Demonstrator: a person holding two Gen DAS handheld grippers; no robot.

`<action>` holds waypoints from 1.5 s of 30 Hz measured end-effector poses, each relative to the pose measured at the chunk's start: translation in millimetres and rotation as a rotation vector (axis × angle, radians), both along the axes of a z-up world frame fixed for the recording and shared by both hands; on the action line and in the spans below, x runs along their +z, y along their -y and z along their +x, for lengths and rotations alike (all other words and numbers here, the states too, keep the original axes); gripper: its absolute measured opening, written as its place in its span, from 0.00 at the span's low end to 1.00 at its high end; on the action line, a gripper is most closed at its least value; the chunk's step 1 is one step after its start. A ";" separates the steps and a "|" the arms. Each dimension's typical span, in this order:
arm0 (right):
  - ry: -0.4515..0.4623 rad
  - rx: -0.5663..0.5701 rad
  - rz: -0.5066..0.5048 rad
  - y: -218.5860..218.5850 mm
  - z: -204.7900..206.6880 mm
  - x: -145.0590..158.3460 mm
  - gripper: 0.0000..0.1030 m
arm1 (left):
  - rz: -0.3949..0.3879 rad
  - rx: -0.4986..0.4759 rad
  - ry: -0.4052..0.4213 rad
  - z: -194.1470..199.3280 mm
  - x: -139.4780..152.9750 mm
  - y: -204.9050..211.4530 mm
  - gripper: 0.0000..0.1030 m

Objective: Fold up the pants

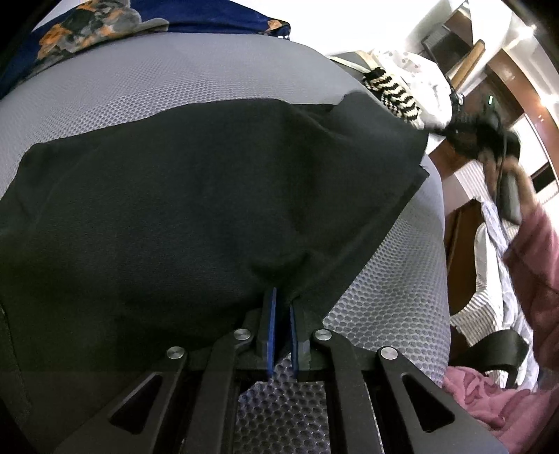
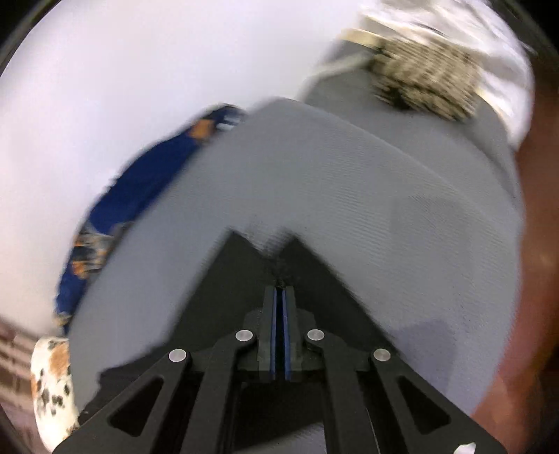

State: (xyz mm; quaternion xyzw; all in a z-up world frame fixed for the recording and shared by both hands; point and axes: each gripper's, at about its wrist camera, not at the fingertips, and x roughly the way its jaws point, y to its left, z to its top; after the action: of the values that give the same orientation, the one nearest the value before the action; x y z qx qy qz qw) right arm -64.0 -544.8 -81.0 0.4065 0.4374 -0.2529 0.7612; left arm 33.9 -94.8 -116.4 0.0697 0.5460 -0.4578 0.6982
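Note:
Black pants (image 1: 181,209) lie spread across a grey mesh surface (image 1: 174,80). My left gripper (image 1: 283,300) is shut on the near edge of the pants, the blue pads pinching a bunched fold. In the blurred right wrist view, my right gripper (image 2: 279,290) is shut on a black fabric edge of the pants (image 2: 241,272), which rises in two peaks beside the fingertips above the grey surface (image 2: 384,195). My right gripper also shows in the left wrist view (image 1: 489,136) at the far right, raised, with the person's hand behind it.
A blue cloth with orange print (image 1: 87,31) lies at the far edge of the surface, also in the right wrist view (image 2: 139,188). A black-and-cream striped item (image 1: 391,90) and white fabric (image 1: 415,70) sit at the back right. Pink cloth (image 1: 496,394) lies at right.

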 end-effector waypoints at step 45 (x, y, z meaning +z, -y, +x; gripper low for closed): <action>0.008 0.291 0.033 26.0 93.1 -22.7 0.30 | -0.021 0.261 0.101 54.9 36.0 -21.9 0.45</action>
State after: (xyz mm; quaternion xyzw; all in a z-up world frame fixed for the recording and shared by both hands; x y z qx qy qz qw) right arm 29.2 -570.8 -103.7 0.3524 0.4926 -0.1309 0.7849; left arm 88.8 -72.9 -80.4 0.0137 0.5097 -0.3648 0.7790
